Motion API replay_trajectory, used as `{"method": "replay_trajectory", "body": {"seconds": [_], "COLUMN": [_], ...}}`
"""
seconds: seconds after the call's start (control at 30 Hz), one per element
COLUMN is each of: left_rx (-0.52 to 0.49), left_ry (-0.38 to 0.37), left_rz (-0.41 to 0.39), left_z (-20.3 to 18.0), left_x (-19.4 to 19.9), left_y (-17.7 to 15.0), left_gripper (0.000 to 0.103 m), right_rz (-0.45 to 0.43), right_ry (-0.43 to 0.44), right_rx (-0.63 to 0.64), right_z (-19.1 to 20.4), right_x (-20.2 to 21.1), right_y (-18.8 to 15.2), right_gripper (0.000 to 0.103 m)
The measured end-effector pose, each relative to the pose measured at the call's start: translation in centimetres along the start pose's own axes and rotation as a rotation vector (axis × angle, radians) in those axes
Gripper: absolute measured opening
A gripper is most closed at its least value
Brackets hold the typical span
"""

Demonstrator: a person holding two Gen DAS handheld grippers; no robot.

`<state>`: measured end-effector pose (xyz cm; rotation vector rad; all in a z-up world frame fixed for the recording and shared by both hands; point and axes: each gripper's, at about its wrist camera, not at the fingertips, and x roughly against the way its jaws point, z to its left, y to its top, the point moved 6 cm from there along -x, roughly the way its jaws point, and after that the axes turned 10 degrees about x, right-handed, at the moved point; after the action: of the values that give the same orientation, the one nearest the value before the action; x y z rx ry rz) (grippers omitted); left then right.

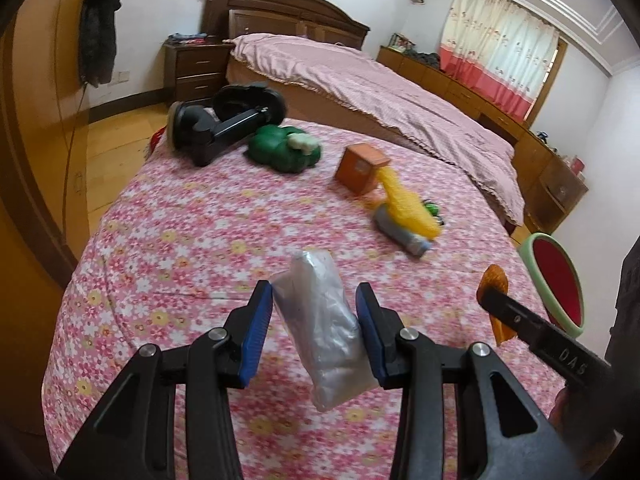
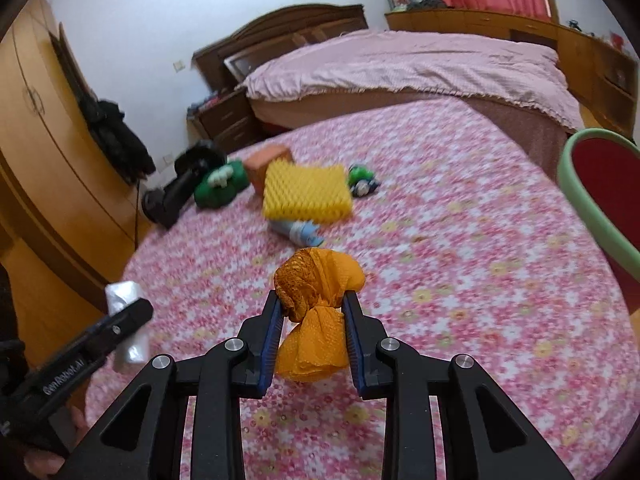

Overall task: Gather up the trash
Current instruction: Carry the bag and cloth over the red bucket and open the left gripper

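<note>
Gripping a crumpled orange mesh net (image 2: 314,312) between its blue pads, the right hand-held gripper (image 2: 313,336) holds one piece of trash above the pink flowered bedspread (image 2: 460,280). The left hand-held gripper (image 1: 316,334) is closed on a crumpled clear plastic bag (image 1: 320,328), also lifted off the cloth. The red bin with a pale green rim (image 2: 576,200) stands at the bedspread's right edge, near the orange net. Both pieces are light and springy, so a firm pinch should be kept until each one hangs over the bin's mouth, and only then released. Farther along the bedspread lie a yellow ridged foam sponge (image 2: 306,192), an orange box (image 1: 360,166) and a green plush toy (image 1: 284,150).
</note>
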<state>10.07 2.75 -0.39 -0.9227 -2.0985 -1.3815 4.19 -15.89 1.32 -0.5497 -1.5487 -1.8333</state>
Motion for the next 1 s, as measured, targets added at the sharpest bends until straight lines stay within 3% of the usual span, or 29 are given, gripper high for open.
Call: {"method": "replay_trajectory", "body": {"seconds": [0.43, 1.0], "left_rx": [-0.073, -0.169], "left_ry": [-0.12, -0.244], "left_rz": [0.018, 0.082], "left_z": [-5.7, -14.7], "left_x": [1.4, 0.2], "left_y": [-0.4, -1.5], "left_gripper": [0.044, 0.044], "right_rz": [-0.107, -0.188], "right_ry": [-0.039, -0.124], "right_rx": [-0.076, -0.226], "right_z": [-3.4, -12.8], "right_x": [6.1, 11.0], "right_y": [0.9, 0.9], "right_gripper": [0.03, 0.03]}}
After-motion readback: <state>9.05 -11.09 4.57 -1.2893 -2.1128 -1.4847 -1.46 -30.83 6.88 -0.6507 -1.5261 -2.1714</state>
